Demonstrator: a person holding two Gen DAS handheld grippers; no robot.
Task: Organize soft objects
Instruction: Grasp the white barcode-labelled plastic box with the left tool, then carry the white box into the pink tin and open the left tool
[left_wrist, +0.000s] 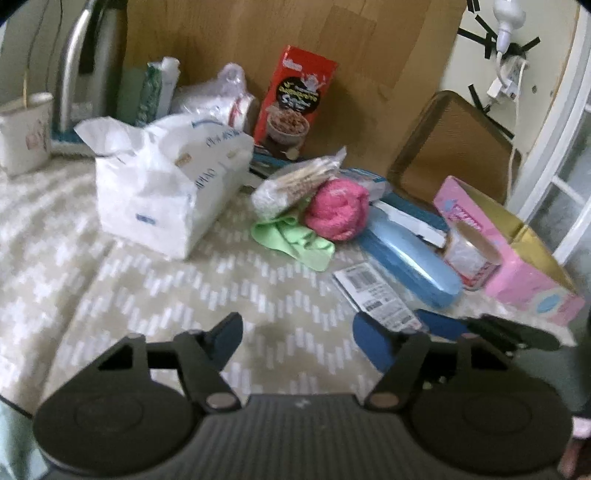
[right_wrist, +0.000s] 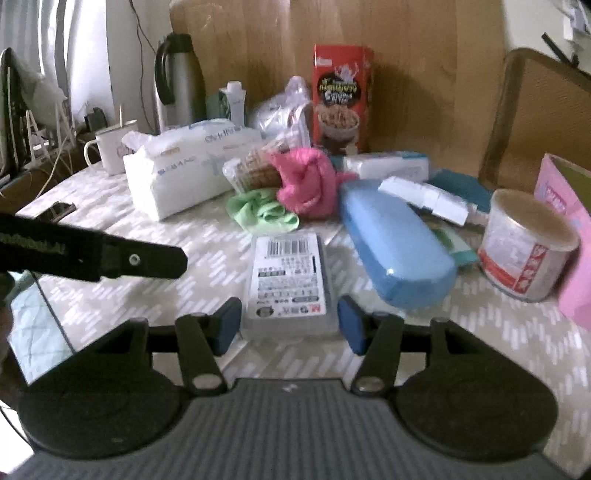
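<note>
We hold both tongs spread and empty over the desk (right_wrist: 155, 236). The pink cloth (right_wrist: 306, 181) and green cloth (right_wrist: 262, 212) lie ahead, mid-desk, touching each other. From the right tongs (right_wrist: 288, 323) they sit straight ahead, beyond a labelled pack (right_wrist: 286, 273) lying lengthwise between the pads. From the left tongs (left_wrist: 295, 339) they lie ahead and slightly right, over bare desk, so we judge the left has the clearer path. Only the right view shows the pack between the pads.
</note>
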